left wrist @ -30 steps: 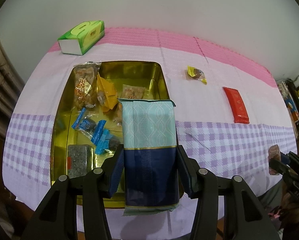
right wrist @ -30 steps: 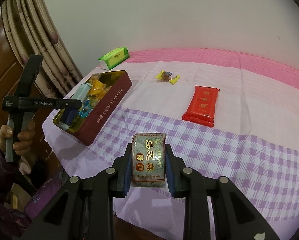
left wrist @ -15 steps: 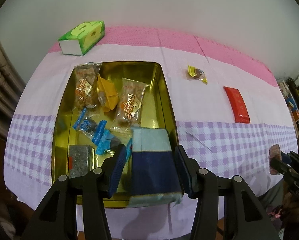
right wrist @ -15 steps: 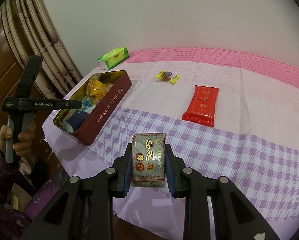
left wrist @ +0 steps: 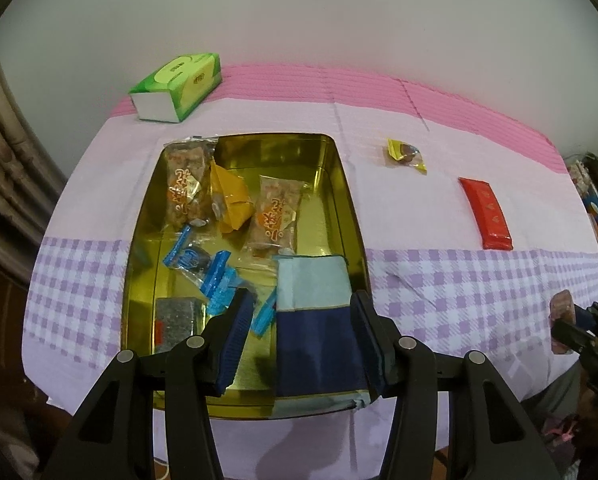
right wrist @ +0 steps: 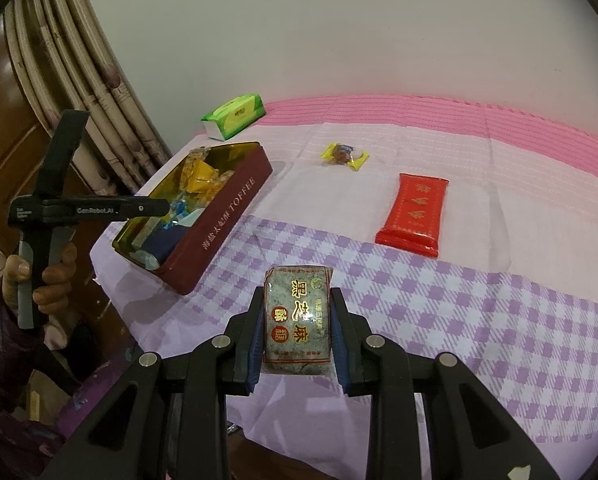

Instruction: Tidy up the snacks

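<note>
A gold-lined toffee tin (left wrist: 349, 200) with dark red walls (right wrist: 219, 224) holds several wrapped snacks. A pale-and-navy blue packet (left wrist: 315, 320) lies flat in its near right corner. My left gripper (left wrist: 302, 308) hovers open over that packet, with a gap between the left pad and the packet. My right gripper (right wrist: 298, 300) is shut on a grey sesame cake packet (right wrist: 298, 316), held above the checked cloth to the right of the tin. A red snack bar (right wrist: 413, 210) and a yellow-wrapped candy (right wrist: 345, 154) lie loose on the cloth.
A green tissue box (left wrist: 179, 84) sits at the table's far left corner by the wall. Curtains and a wooden door stand to the left of the table. The person's hand (right wrist: 51, 280) grips the left tool near the table's front edge.
The blue packet, upright between the left pads a second ago, has dropped flat into the tin. The right gripper and its packet have not moved.
</note>
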The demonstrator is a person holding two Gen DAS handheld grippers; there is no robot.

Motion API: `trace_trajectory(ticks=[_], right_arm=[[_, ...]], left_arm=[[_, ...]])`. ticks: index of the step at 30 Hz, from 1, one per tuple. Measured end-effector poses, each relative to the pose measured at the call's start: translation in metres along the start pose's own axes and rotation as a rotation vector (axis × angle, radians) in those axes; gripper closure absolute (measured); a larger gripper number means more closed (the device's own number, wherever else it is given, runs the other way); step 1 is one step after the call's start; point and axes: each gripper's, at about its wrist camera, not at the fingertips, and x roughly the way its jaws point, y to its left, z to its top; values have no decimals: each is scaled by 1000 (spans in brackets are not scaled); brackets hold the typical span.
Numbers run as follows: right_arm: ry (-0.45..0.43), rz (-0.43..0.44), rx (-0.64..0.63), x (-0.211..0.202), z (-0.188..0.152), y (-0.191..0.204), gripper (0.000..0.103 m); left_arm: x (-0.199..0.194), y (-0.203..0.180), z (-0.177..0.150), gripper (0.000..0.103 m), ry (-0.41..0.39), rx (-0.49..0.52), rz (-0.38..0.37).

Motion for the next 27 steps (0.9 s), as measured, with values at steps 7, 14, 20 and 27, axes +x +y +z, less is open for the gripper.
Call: trace_trajectory(ticks=[7,14,20,27], right_arm=[[-2,13,-30,5,14,12,76],[-8,49,-88,17,39,33,76],[-19,110,-130,36,69,57,76],[0,195,-140,78,106,77,76]], left_arm=[[-2,1,1,51,-14,8,36],[-3,8,2,51,-21,-9,62],[-2,23,5,51,-22,-55,106],[-12,50,10,49,-78,-144,262]])
